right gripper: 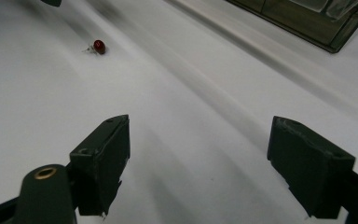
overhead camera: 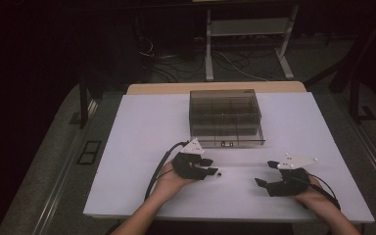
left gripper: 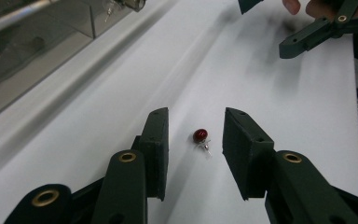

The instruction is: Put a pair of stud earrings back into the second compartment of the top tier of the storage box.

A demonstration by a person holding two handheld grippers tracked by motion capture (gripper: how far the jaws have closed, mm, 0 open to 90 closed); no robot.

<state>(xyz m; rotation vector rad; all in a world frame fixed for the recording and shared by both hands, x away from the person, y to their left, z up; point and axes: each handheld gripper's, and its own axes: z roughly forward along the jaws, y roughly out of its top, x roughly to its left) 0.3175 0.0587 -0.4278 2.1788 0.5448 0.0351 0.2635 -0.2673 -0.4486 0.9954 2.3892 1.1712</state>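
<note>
Red bead lies on the table between the left claw's parted jaws, seemingly untouched.

dark room, grey floor, white table, cables

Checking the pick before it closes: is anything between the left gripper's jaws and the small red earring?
Nothing visible. The red earring lies on the white table between the left gripper's open jaws, touching neither.

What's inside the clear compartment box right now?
The clear compartment box shows divided cells, which look mostly empty. In the left gripper view small metallic bits sit in one cell; tinted walls hide the rest.
</note>
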